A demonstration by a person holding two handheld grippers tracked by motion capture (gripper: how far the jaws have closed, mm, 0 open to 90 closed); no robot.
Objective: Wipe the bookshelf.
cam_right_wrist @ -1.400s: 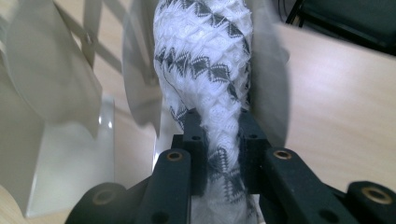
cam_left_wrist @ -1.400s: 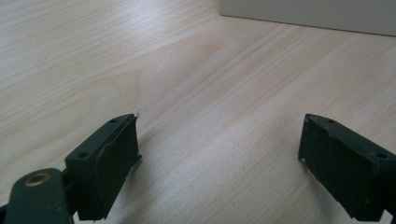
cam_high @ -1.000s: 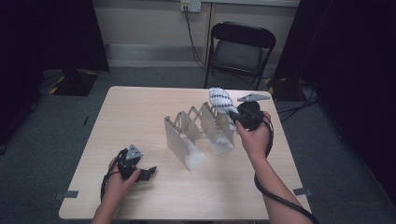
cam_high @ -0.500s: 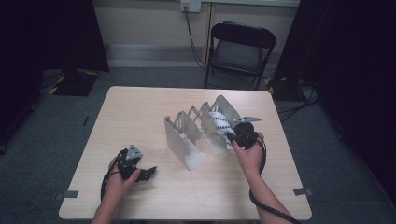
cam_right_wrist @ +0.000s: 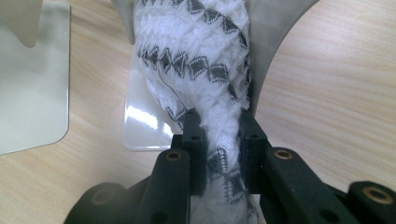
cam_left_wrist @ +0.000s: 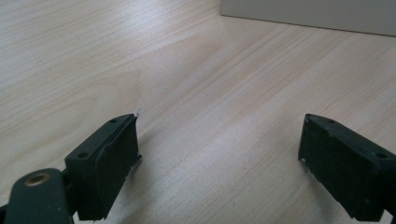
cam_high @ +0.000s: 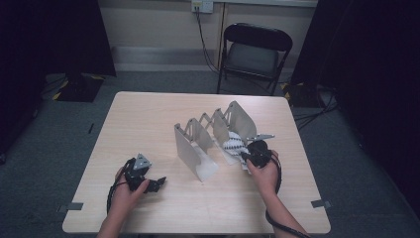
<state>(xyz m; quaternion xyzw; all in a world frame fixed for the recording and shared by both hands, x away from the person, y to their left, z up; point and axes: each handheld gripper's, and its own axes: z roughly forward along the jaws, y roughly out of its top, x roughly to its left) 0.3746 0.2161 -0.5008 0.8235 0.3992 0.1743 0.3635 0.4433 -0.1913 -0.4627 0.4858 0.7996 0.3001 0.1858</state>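
White knit cloth (cam_right_wrist: 196, 70) with a dark zigzag pattern sits pinched between the jaws of the right gripper (cam_right_wrist: 218, 144), which are clamped tight on its rolled end. Taking the grey metal rack (cam_high: 198, 148) as the landmark: the cloth lies down in one of the rack's slots toward its right end, between two upright dividers, with one divider (cam_right_wrist: 275, 28) pressing close against the roll in the right gripper view. In the high view the cloth (cam_high: 234, 144) shows just in front of that same end of the rack, under the right gripper (cam_high: 257, 151).

The step in hand looks like seating the cloth in its slot (whether its far end rests on the rack's base I cannot tell). The next move probably calls for spreading the jaws without dragging the knit, then drawing straight back from the rack so the cloth stays put.

To the left of the rack and well apart from it, the left gripper (cam_left_wrist: 219, 154) rests low over the wooden table (cam_left_wrist: 187, 70), jaws spread wide and holding nothing.
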